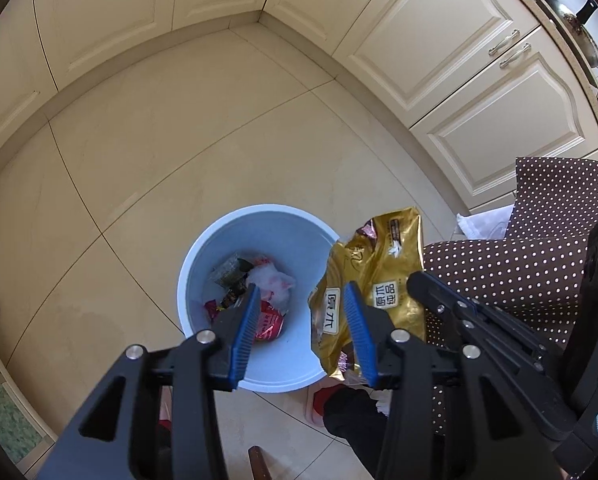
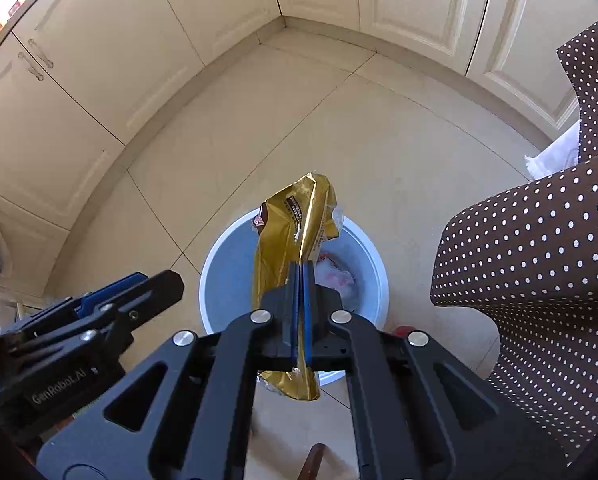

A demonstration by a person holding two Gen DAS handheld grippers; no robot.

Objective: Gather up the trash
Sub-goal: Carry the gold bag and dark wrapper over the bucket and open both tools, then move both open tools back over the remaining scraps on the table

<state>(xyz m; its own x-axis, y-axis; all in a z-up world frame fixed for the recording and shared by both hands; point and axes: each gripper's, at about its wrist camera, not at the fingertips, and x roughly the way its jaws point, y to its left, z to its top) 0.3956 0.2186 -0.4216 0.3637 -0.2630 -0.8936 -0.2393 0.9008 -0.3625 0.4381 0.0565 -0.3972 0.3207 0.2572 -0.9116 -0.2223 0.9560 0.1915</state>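
Observation:
A light blue trash bin (image 1: 219,240) stands on the tiled floor, with several wrappers and white crumpled paper (image 1: 273,282) inside; it also shows in the right wrist view (image 2: 227,264). My right gripper (image 2: 302,270) is shut on a crumpled gold snack bag (image 2: 295,232) and holds it above the bin. In the left wrist view the gold bag (image 1: 375,268) hangs over the bin's right rim, with the right gripper (image 1: 419,284) beside it. My left gripper (image 1: 303,292) is open and empty above the bin.
Cream cabinets (image 1: 439,40) line the walls around the corner. A brown cloth with white dots (image 1: 539,248) hangs at the right, also in the right wrist view (image 2: 539,280). A red item (image 1: 323,400) lies on the floor by the bin.

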